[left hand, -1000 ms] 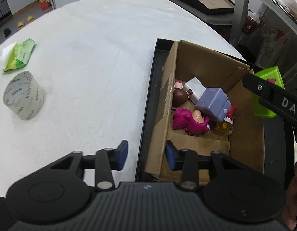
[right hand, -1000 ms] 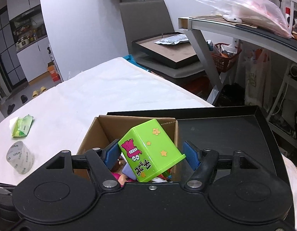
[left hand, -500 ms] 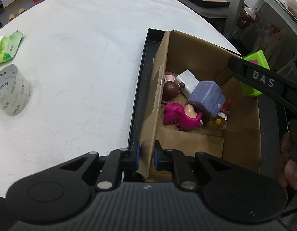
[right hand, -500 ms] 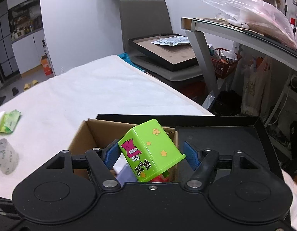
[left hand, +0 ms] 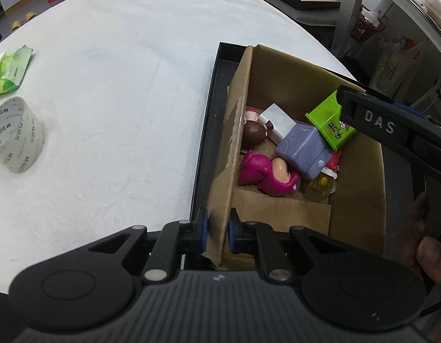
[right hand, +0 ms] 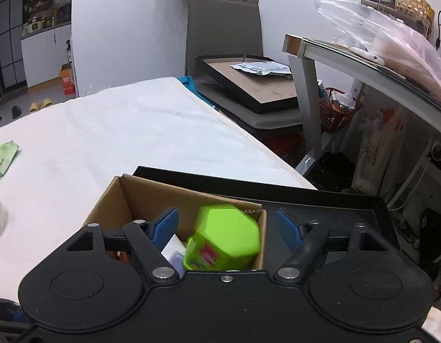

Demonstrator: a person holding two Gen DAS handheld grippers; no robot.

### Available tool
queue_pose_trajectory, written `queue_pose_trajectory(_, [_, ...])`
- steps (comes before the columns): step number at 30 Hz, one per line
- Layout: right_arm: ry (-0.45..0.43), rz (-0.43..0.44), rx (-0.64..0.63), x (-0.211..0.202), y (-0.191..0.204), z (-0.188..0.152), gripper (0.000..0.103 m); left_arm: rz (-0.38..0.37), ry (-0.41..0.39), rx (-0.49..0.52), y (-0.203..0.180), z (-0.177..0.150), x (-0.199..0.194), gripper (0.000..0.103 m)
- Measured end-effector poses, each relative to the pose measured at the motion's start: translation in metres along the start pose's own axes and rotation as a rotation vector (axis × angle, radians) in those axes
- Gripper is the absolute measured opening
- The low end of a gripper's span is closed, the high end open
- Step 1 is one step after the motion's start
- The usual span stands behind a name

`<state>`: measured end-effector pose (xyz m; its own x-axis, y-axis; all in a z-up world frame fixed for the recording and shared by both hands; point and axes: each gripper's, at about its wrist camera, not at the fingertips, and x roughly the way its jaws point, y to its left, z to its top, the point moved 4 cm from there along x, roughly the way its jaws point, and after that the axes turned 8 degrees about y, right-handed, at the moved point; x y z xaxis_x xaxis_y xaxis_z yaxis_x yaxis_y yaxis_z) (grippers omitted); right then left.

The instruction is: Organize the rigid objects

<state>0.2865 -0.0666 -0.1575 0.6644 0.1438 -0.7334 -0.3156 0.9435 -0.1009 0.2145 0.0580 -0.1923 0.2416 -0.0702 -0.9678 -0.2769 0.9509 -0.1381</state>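
White cloth covers the table (left hand: 120, 91) across most of the left wrist view. A tape roll (left hand: 16, 135) stands at the left edge, with a green packet (left hand: 9, 73) above it. Right of centre, a cardboard box (left hand: 280, 68) sits in a black tray (left hand: 203, 148). The left tool (left hand: 215, 228), at the bottom centre, is clenched on the box's near left wall, one blue pad on each side of the cardboard. Inside the box lie a pink toy (left hand: 266, 175), a brown toy (left hand: 253, 134), a white block (left hand: 277, 118), a purple cube (left hand: 303, 151) and a small yellow piece (left hand: 322, 184). A green cup (left hand: 327, 120) rests tilted against the top of the cube. One finger of the right tool crosses the upper right of the frame just beside the cup, and a hand (left hand: 426, 237) shows at the right edge.

Grey chair, black frame and a cluttered glass desk fill the top and right of the right wrist view, with the table (right hand: 120, 137) at the left. The box (right hand: 129, 197) and tray (right hand: 335, 200) lie at the lower centre. The right tool (right hand: 227, 224) is released and its jaws are opening; the green cup (right hand: 229, 234), blurred, lies between the blue pads and touches neither, low in the box beside the purple cube (right hand: 177, 258). The packet (right hand: 3, 157) lies at the left edge.
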Motion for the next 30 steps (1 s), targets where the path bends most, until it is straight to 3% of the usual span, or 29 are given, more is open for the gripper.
queue_pose_trajectory(18, [0.075,0.072,0.09,-0.03,-0.035,-0.029,0.075,0.035,0.022,-0.013,-0.003,0.006,-0.006,0.013])
queue_pose_trajectory(27, [0.111,0.127,0.171,-0.053,-0.049,-0.039,0.075,0.049,-0.015,0.003,-0.009,0.004,-0.036,0.017])
queue_pose_trajectory(30, [0.116,0.155,0.217,-0.063,-0.055,-0.04,0.081,0.04,-0.027,-0.001,-0.009,0.001,-0.047,0.017])
